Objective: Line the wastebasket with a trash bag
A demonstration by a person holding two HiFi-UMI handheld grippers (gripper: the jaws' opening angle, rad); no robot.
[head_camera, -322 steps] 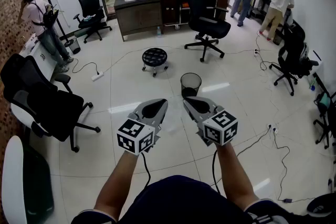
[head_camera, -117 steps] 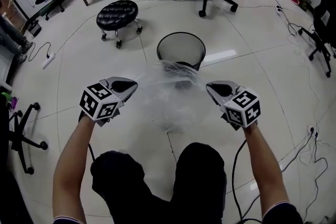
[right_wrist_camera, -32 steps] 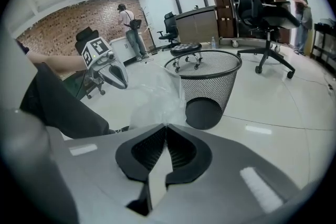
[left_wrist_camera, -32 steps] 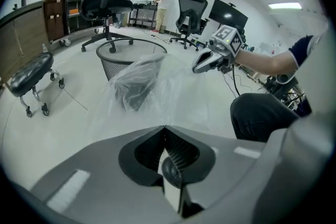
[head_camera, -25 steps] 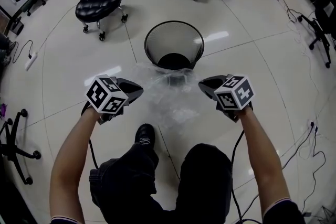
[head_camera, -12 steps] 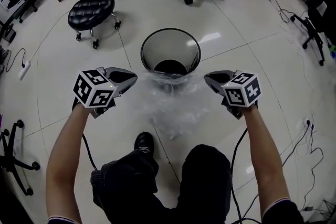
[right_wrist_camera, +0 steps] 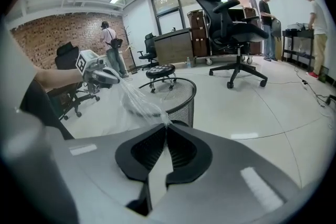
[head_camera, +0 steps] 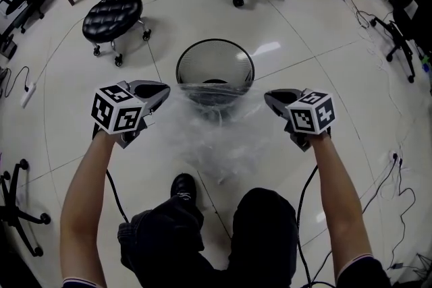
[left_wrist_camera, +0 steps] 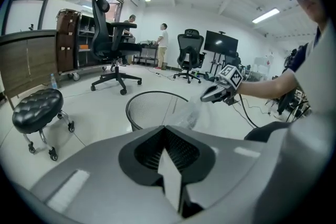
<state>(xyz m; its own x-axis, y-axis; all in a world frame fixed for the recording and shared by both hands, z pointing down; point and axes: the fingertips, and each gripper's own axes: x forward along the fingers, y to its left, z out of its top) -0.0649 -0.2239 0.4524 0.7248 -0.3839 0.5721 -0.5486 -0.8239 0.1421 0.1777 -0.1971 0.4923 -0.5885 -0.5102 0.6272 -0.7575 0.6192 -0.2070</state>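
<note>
Both were pinched shut on the trash bag (head_camera: 216,128): my left gripper (head_camera: 160,92) and right gripper (head_camera: 271,99) held its mouth stretched sideways, with the wastebasket (head_camera: 215,40) just ahead, centred, neither hand nearer.

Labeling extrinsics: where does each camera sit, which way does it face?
Head view: on the head, steeply down on wastebasket, trash bag, left gripper, right gripper; forearms, legs show.
Left gripper view: on left gripper, along its jaws toward right gripper; right forearm shows.
Right gripper view: on right gripper, toward left gripper; left forearm shows.
Shared: trash bag, wastebasket.
</note>
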